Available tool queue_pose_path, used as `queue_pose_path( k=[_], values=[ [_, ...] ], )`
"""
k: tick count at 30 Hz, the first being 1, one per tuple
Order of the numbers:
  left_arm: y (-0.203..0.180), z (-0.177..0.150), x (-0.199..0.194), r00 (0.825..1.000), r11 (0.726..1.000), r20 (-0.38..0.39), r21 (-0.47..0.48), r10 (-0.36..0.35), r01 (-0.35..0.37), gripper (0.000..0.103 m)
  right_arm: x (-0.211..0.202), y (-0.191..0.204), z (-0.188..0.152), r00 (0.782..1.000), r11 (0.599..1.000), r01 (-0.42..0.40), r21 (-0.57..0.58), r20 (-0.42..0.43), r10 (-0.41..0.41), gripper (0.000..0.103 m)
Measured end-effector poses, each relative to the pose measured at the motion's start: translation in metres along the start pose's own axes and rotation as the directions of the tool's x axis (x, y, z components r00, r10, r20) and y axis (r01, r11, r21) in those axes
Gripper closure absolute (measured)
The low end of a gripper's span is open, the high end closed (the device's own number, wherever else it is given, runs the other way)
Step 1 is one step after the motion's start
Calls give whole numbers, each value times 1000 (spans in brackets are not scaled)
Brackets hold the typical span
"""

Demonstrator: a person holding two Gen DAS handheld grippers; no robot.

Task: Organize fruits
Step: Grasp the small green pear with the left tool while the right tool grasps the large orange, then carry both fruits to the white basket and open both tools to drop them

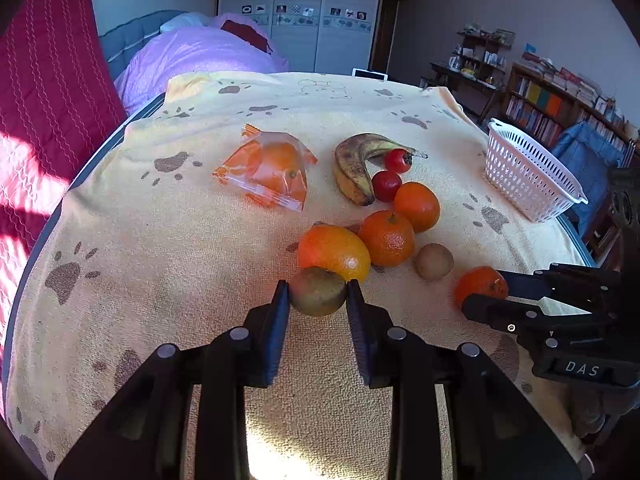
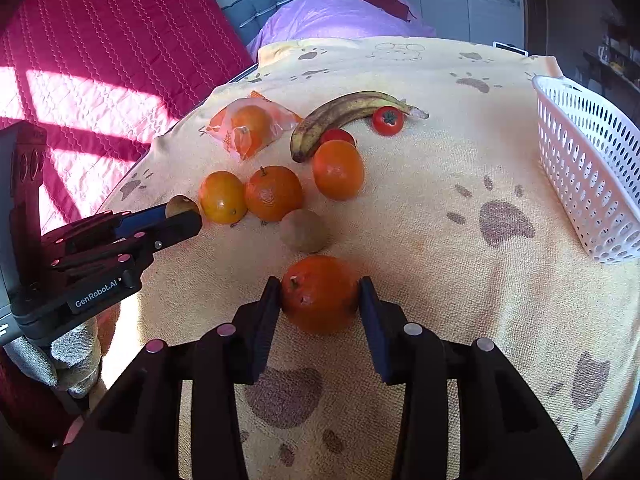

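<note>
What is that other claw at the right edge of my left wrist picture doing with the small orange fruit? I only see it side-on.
Observer: In the right wrist view, the right gripper has the mandarin between its fingers, both pads against its sides.
Operator: Who carries my claw?
Observer: A grey knitted sleeve or glove shows beneath the left gripper, which clamps the kiwi.
Operator: Any writing on it?
Observer: Its side label reads GenRobot.AI.
</note>
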State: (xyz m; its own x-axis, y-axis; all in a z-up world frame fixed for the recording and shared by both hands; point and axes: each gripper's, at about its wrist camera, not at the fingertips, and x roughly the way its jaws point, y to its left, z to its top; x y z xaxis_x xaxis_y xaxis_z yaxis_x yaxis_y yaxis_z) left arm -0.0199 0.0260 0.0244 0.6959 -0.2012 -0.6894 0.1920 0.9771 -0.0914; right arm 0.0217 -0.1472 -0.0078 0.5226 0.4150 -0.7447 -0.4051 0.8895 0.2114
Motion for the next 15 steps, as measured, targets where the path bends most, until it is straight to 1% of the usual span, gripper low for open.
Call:
queue_pose_path(
  k=[4,9,12,15],
  values=[
    [1,1,-8,999,1000,33,-12,0,1,74,-6,-1,1,1000,1000,-11,4,15,11,62],
    [-2,5,-18,998,1000,69,-10,-1,2,74,-25,-5,8,997,1000,-7,17,71,6,62],
    [-8,8,-22,996,1000,83,-5,-11,12,74,-46,-16,17,991,999,19,44,132,-25,62],
    [-16,12,-26,995,1000,97,9,-23,22,74,-70,-34,28,975,994,65,91,207,-82,62]
  ],
)
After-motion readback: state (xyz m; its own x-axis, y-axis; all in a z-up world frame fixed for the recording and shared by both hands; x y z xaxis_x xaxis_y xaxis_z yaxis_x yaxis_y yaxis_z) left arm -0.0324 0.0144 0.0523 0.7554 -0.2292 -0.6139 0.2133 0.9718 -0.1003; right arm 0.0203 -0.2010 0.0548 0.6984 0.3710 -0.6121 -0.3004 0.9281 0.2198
